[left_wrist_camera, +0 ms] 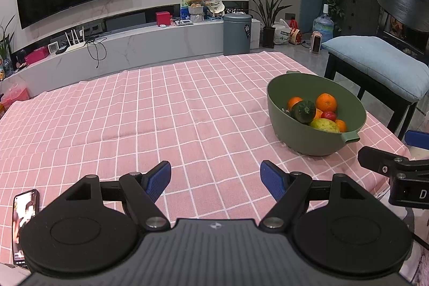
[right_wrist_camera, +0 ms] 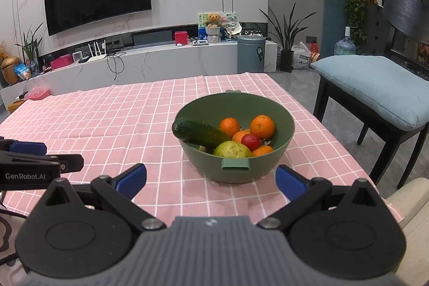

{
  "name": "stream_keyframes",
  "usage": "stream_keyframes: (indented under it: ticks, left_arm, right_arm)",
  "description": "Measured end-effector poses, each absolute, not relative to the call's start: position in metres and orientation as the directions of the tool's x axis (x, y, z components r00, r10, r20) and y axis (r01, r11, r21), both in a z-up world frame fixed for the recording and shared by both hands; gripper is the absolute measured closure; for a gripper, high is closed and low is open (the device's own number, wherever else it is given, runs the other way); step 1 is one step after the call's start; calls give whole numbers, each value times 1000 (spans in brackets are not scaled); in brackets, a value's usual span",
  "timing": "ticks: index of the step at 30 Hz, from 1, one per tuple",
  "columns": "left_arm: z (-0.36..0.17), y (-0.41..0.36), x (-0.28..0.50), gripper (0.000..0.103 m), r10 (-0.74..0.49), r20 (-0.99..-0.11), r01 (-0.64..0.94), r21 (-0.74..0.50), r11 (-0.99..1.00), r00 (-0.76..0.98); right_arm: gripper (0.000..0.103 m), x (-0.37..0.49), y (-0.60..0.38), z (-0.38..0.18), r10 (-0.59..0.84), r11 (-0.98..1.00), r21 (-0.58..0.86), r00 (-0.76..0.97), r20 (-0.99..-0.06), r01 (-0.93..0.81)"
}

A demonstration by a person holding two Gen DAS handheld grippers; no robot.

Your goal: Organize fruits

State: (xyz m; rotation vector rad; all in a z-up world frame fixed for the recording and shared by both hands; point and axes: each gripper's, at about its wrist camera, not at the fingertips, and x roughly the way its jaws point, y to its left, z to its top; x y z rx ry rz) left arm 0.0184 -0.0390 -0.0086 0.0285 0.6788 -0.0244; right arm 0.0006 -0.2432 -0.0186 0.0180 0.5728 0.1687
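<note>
Blue-padded fingers [left_wrist_camera: 161, 180] of the left gripper [left_wrist_camera: 215, 180] spread wide over bare pink checked tablecloth [left_wrist_camera: 134, 111], holding nothing. Fingers of the right gripper [right_wrist_camera: 210, 182] are equally wide and empty, flanking the near tab of the round green plastic bowl [right_wrist_camera: 284, 122] at frame centre. Inside it lie a dark green cucumber [right_wrist_camera: 199, 132], several oranges [right_wrist_camera: 262, 126], a red fruit [right_wrist_camera: 250, 141] and a yellow-green fruit [right_wrist_camera: 232, 149].

Pink checked tablecloth [left_wrist_camera: 161, 109], phone [left_wrist_camera: 25, 221] at its edge, cushioned stool [right_wrist_camera: 375, 87].
</note>
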Motion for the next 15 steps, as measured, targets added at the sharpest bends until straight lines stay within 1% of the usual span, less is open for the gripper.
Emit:
stream_keyframes:
  ticks: [15]
  left_arm:
    - [-6,-42,21,14,-20,-635,40,17,999,772]
  right_arm:
    - [4,0,-243,-19,161,987,61,825,-542,-152]
